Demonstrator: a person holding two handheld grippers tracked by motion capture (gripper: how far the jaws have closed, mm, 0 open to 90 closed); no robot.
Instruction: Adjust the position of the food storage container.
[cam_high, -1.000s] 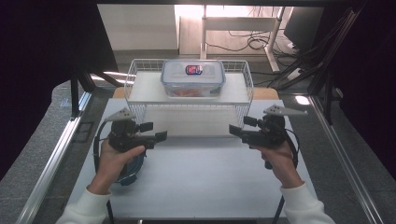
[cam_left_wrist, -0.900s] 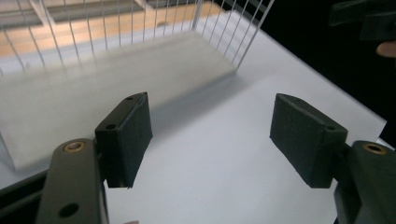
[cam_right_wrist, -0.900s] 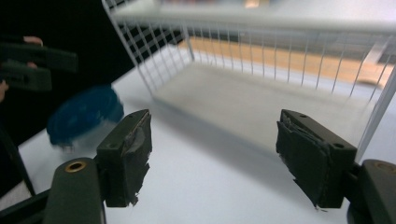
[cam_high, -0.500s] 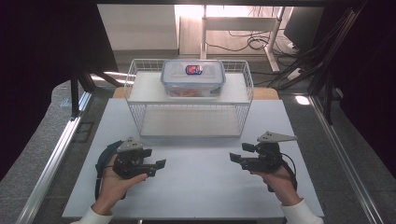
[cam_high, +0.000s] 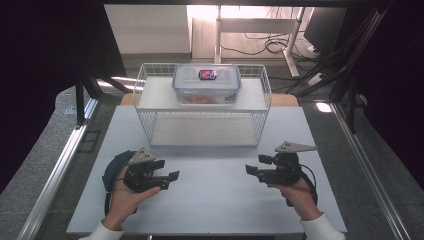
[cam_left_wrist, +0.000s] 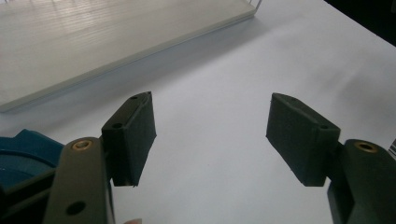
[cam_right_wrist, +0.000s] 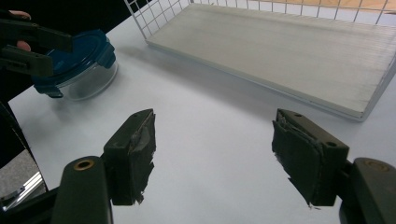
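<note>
- The left gripper (cam_high: 172, 179) sits low over the white table (cam_high: 215, 200), jaws apart with nothing between them.
- A round tub with a blue lid (cam_right_wrist: 77, 65) sits just beside the left gripper, under the left hand (cam_high: 125, 192).
- The right gripper (cam_high: 248, 170) is well apart from the tub. Its jaws closed a little just now, yet stay apart and hold nothing.
- A wire basket (cam_high: 260, 125) stands behind both.

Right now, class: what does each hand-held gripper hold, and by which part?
Nothing. The left hand-held gripper and right hand-held gripper both stand open over the bare white table.
</note>
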